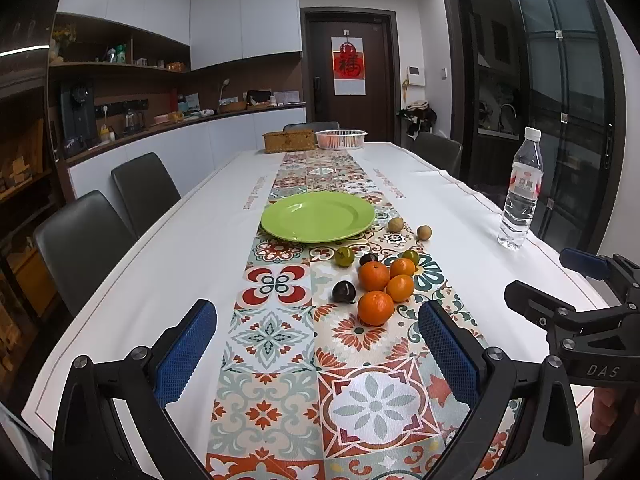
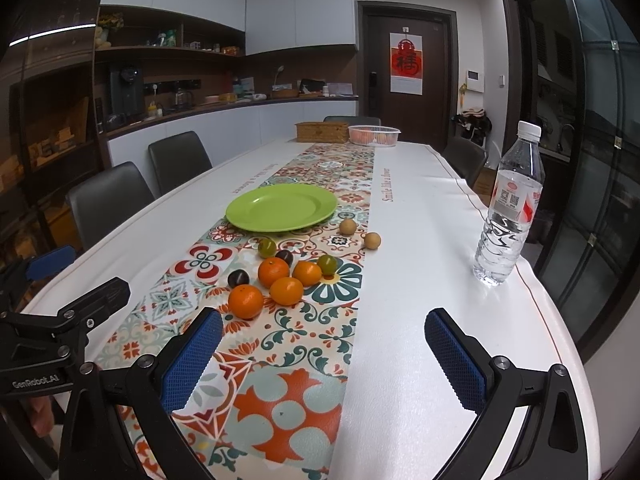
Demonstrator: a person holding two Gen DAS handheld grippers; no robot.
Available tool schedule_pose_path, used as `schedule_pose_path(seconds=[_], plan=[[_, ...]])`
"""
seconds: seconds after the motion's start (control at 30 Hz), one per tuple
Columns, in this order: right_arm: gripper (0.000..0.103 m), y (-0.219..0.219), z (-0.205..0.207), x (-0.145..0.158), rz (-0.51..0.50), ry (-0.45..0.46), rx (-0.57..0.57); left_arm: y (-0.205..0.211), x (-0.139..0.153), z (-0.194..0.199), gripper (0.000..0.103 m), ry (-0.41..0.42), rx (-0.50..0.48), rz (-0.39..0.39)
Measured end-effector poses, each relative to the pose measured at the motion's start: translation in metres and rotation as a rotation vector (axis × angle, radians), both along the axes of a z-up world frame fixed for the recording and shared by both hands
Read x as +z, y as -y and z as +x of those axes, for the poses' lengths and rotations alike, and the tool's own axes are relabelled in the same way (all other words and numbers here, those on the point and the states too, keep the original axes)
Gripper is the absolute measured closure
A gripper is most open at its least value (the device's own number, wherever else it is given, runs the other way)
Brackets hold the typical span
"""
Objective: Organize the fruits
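Both the left gripper (image 1: 318, 354) and the right gripper (image 2: 324, 354) are held wide open and empty above the patterned runner (image 1: 280, 344), while the mandarins (image 1: 375, 308) are clustered ahead of them, well apart from the fingers, near the bare green plate (image 1: 318, 216).

A clear water bottle (image 2: 507, 206) with a white cap stands upright at three o'clock, near the table (image 2: 420, 264) edge. Down the middle runs a patterned tile runner (image 1: 280, 340). At twelve o'clock, on the far end, a woven box (image 1: 289, 140) sits just beside a white mesh basket (image 1: 341, 139). Dark chairs (image 1: 144, 190) line the nine o'clock side. Beyond them, a counter (image 1: 180, 124) with small appliances, and a dark door (image 2: 406, 76) bearing a red hanging.
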State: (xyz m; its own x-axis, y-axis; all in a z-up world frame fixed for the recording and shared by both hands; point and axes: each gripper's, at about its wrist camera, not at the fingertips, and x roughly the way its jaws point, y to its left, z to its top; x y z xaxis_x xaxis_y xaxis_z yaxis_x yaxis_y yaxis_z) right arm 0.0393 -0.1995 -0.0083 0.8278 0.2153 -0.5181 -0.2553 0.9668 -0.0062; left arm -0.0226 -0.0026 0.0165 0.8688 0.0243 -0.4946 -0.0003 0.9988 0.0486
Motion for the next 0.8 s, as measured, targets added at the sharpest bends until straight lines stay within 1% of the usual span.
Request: schedule_pose_path(seconds=[0.8], plan=[[0.001,-0.0010,0.0003,-0.0013,0.001,-0.002,0.002,0.0004,-0.0017,-0.0001,0.000,0.000,-0.001,0.000]])
